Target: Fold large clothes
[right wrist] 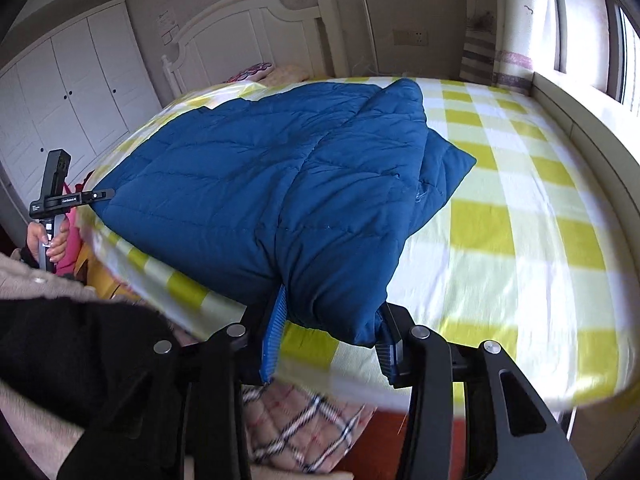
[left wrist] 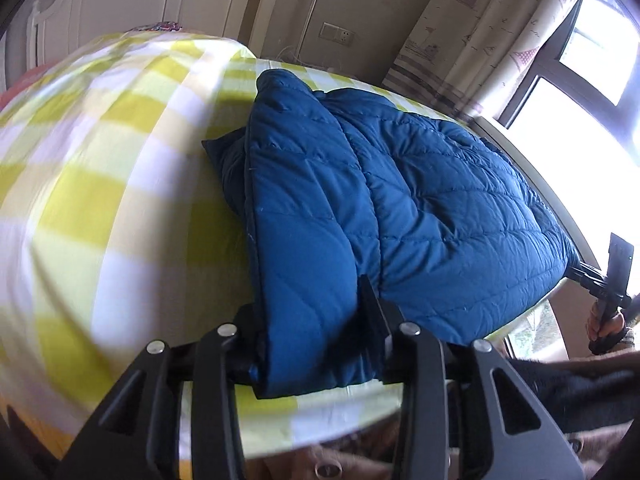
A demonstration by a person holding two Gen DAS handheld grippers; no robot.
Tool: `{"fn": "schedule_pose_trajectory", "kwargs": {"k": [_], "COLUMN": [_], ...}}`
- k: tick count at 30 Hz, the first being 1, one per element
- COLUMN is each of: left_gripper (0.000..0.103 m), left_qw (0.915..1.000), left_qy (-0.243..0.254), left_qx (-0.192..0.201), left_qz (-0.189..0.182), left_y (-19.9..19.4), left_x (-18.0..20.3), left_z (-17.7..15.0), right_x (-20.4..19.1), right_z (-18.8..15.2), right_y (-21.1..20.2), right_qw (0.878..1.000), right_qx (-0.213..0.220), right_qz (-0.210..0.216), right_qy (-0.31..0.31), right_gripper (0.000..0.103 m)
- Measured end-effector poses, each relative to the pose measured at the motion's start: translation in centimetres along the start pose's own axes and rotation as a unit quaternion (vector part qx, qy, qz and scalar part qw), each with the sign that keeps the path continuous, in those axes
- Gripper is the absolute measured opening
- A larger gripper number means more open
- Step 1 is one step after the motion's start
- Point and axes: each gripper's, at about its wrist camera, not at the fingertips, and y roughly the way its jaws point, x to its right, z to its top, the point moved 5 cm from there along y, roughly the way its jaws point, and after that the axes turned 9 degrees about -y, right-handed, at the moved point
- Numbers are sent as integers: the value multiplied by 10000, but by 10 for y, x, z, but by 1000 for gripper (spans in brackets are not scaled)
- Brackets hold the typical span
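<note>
A blue quilted down jacket lies folded on a bed with a yellow and white checked sheet. My left gripper is shut on the jacket's near edge, with thick padding bunched between the fingers. In the right wrist view the jacket spreads across the bed's near side. My right gripper is shut on another near corner of the jacket, its blue-padded fingers on both sides of the fabric. The other gripper shows at the left edge of the right wrist view and at the right edge of the left wrist view.
The white headboard and a white wardrobe stand behind the bed. A window with a patterned curtain is on the far side. A checked quilt lies below the bed's near edge.
</note>
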Motion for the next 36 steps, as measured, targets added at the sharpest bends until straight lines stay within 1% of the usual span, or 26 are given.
{"fn": "schedule_pose_trajectory", "kwargs": {"k": [1, 2, 3, 4, 5, 6, 7, 8, 9, 11, 13, 15, 16, 17, 18, 20, 21, 22, 24, 25, 26, 27, 29, 33, 35, 36], "left_gripper": [51, 66, 76, 79, 85, 93, 99, 100, 101, 101, 101, 101, 101, 101, 101, 101, 101, 101, 101, 101, 101, 101, 101, 101, 101, 101], "left_qw": [9999, 9996, 9982, 9953, 9903, 9860, 9815, 9785, 9759, 9717, 9725, 9729, 9713, 9698, 9681, 9661, 9647, 9611, 9459, 9620, 9695, 9733, 9772, 9784, 9783, 9782], "left_qy": [51, 143, 253, 352, 423, 461, 511, 572, 642, 745, 913, 1171, 1373, 1494, 1608, 1705, 1722, 1760, 1919, 1583, 1344, 1232, 1135, 1102, 1111, 1112], "left_qx": [-15, 20, 168, 431, 818, 1153, 1486, 1699, 1843, 1970, 1818, 1565, 1327, 1159, 951, 546, 460, 407, 352, 141, 127, 128, 73, 94, 117, 121], "left_qz": [94, 256, 510, 796, 1042, 1114, 1090, 1023, 979, 1072, 1137, 1237, 1416, 1541, 1668, 1862, 1940, 2088, 2594, 2221, 2046, 1932, 1796, 1744, 1746, 1747], "left_y": [-5, -9, -18, -30, -48, -65, -79, -87, -90, -83, -53, -16, 18, 39, 66, 120, 135, 152, 192, 205, 204, 201, 203, 204, 204, 203], "left_x": [-1, -3, -6, -7, -7, -3, 4, 12, 23, 54, 92, 122, 138, 145, 152, 155, 151, 147, 126, 114, 110, 107, 101, 100, 101, 103], "left_z": [-5, -6, -5, 1, 12, 25, 41, 54, 69, 102, 130, 145, 156, 163, 168, 174, 173, 173, 164, 160, 163, 165, 163, 163, 163, 163], "right_x": [-2, -3, 0, 3, 10, 16, 22, 23, 20, 7, -15, -40, -53, -65, -72, -79, -79, -74, -57, -39, -27, -21, -21, -20, -11, 1], "right_z": [-5, -9, -10, -7, 1, 14, 30, 46, 73, 117, 162, 199, 218, 235, 249, 260, 265, 261, 250, 233, 227, 227, 224, 227, 232, 236], "right_y": [-4, -8, -15, -23, -34, -51, -65, -75, -82, -77, -52, -16, 10, 41, 72, 117, 148, 165, 205, 233, 238, 232, 227, 222, 207, 192], "right_qw": [10000, 9999, 9997, 9994, 9987, 9971, 9945, 9920, 9885, 9850, 9860, 9857, 9850, 9856, 9860, 9875, 9878, 9854, 9731, 9705, 9819, 9855, 9861, 9877, 9914, 9911], "right_qx": [-37, -98, -161, -107, 63, 359, 649, 870, 1130, 1376, 1382, 1216, 1047, 800, 550, 113, -200, -361, -730, -1008, -849, -763, -702, -606, -449, -302], "right_qz": [19, -21, -170, -332, -510, -676, -822, -916, -1000, -1015, -874, -967, -1064, -1062, -1038, -982, -953, -1067, -1601, -1670, -1363, -1262, -1251, -1204, -1133, -1275], "right_qy": [28, 36, -4, -33, -20, 45, 66, 23, -107, -227, -325, -651, -866, -1046, -1187, -1226, -1213, -1274, -1487, -1418, -1004, -839, -843, -798, -487, -243], "right_gripper": [47, 49, 56, 65, 80, 87, 90, 90, 90, 90, 90, 90, 86, 82, 72, 59, 57, 57, 57, 59, 59, 59, 59, 58, 58, 58]}}
